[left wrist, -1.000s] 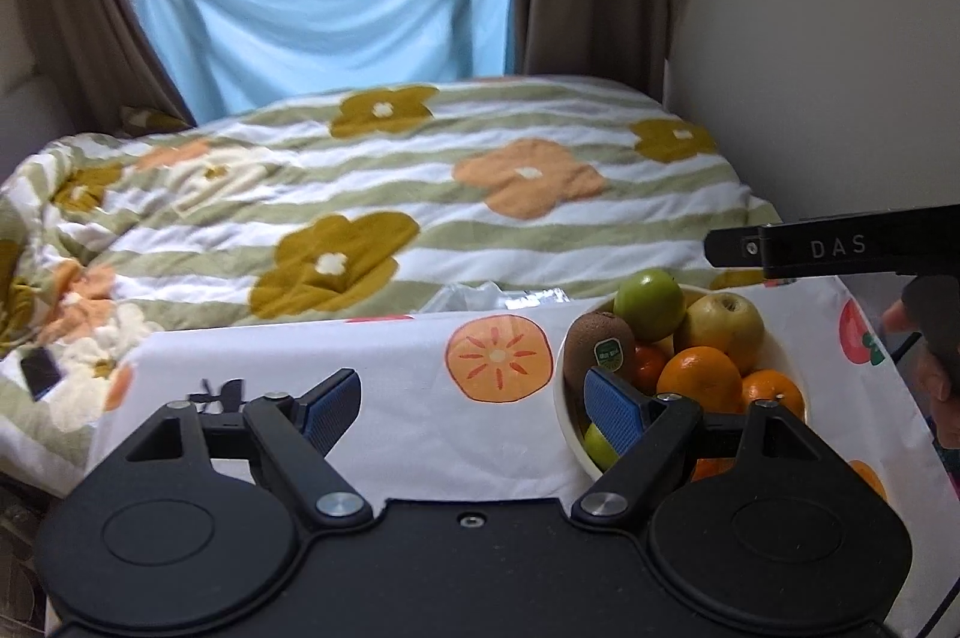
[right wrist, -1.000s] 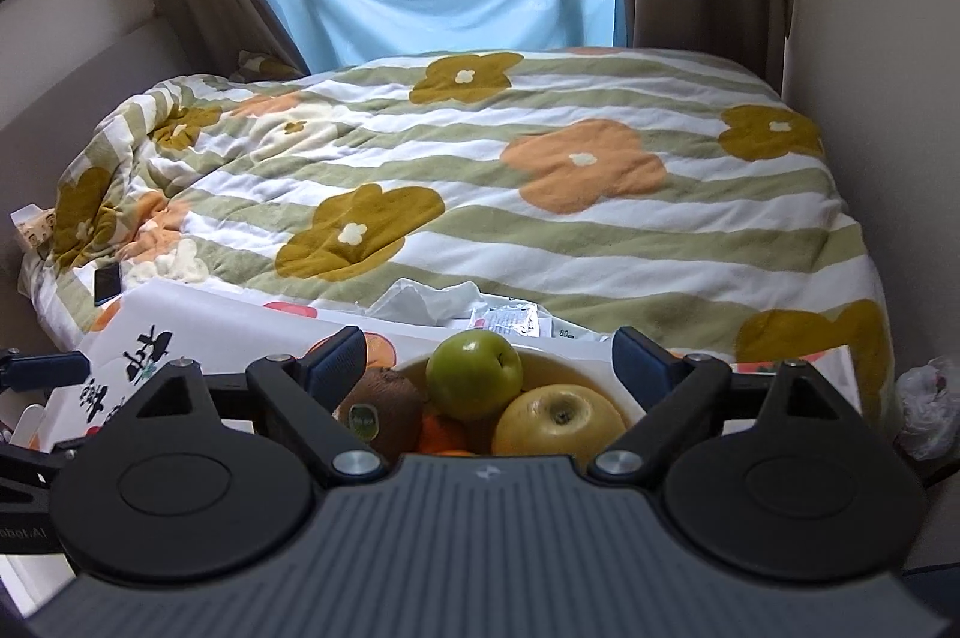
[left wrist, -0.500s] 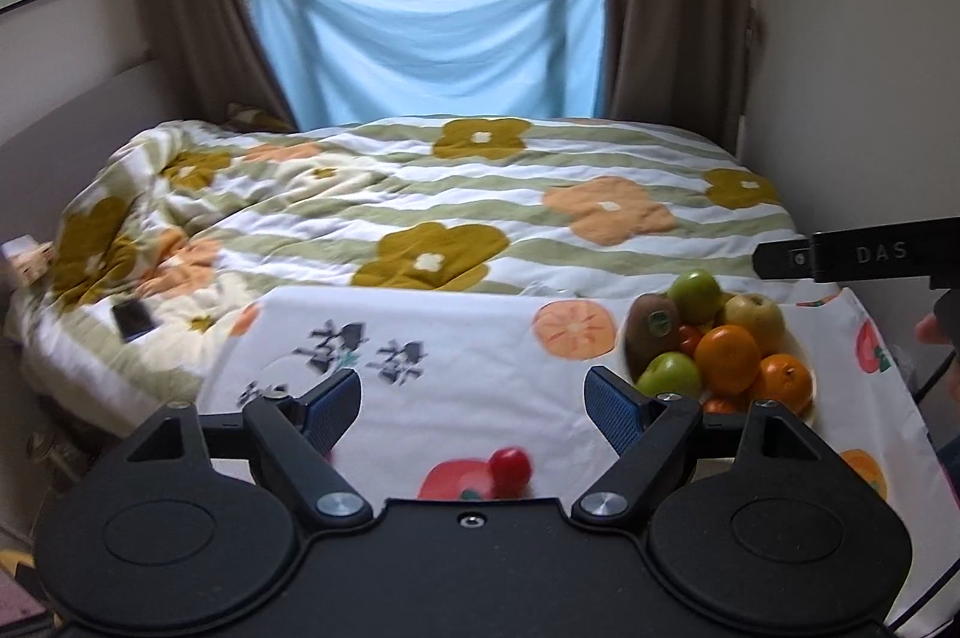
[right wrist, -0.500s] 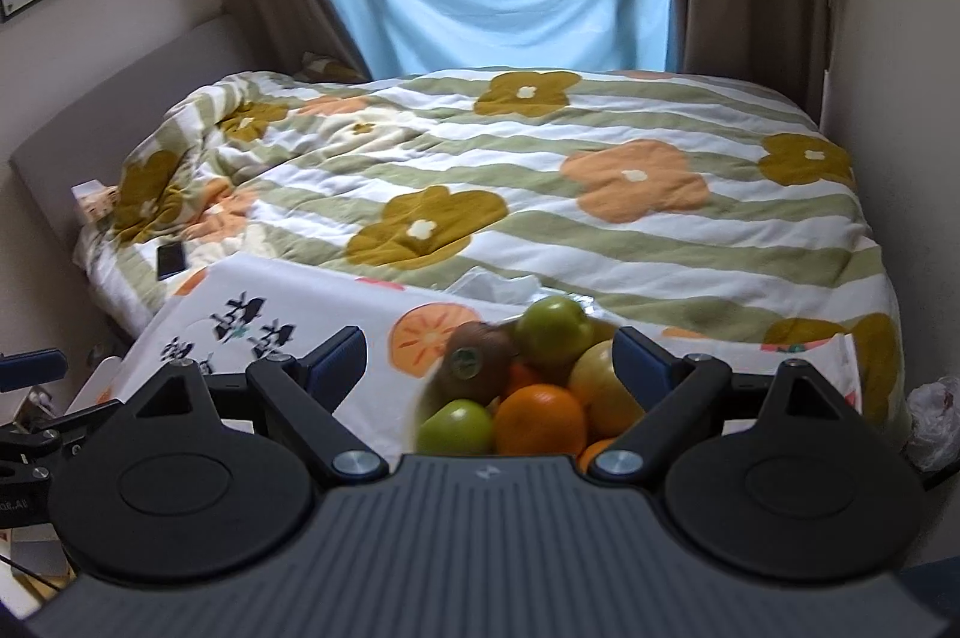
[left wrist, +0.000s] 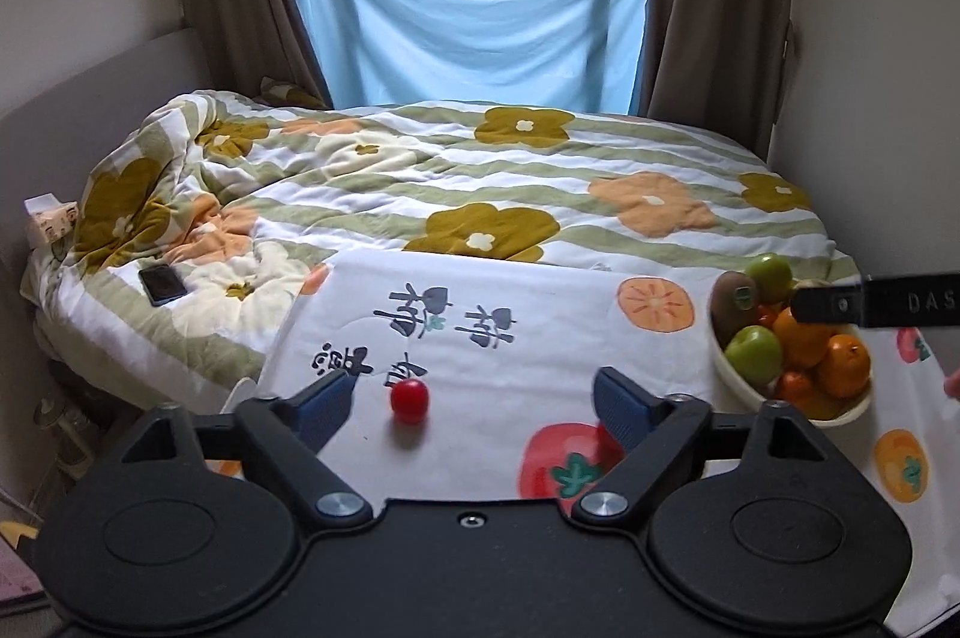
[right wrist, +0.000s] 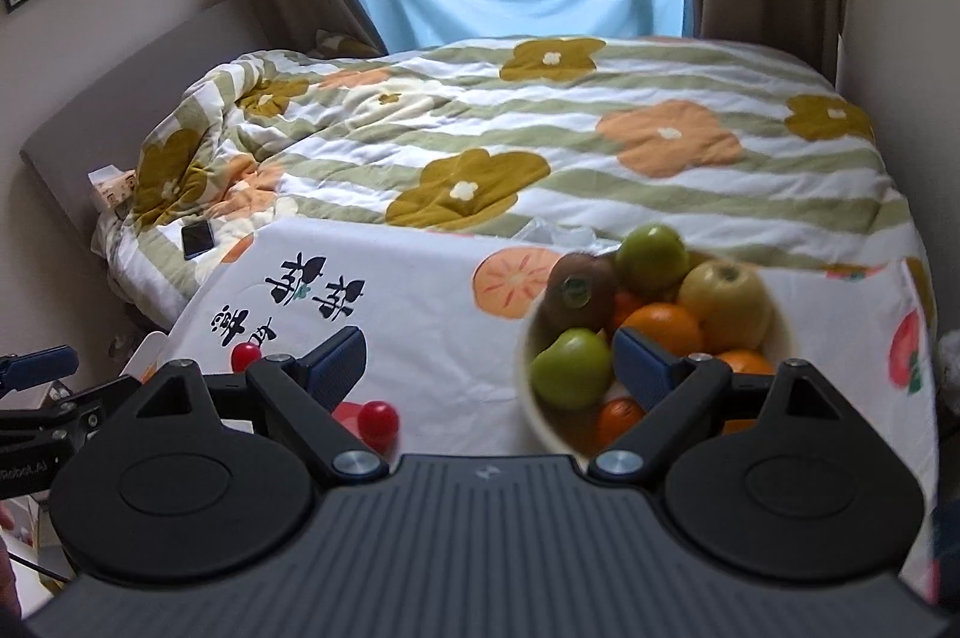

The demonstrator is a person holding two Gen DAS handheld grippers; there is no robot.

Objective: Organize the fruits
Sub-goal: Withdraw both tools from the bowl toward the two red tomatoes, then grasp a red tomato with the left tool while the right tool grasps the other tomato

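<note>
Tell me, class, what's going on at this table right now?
A person holds a gripper in each hand over a fruit-print tablecloth. The left gripper holds nothing; its jaws are opening near a small red fruit lying loose on the cloth. The right gripper hangs open and empty by the white bowl piled with apples, oranges and a kiwi. Nothing is gripped yet.

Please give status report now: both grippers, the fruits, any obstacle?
Left gripper opening, empty; right gripper open, empty. Two small red round fruits loose on the white printed cloth; white bowl piled with fruit. No obstacle seen.
</note>
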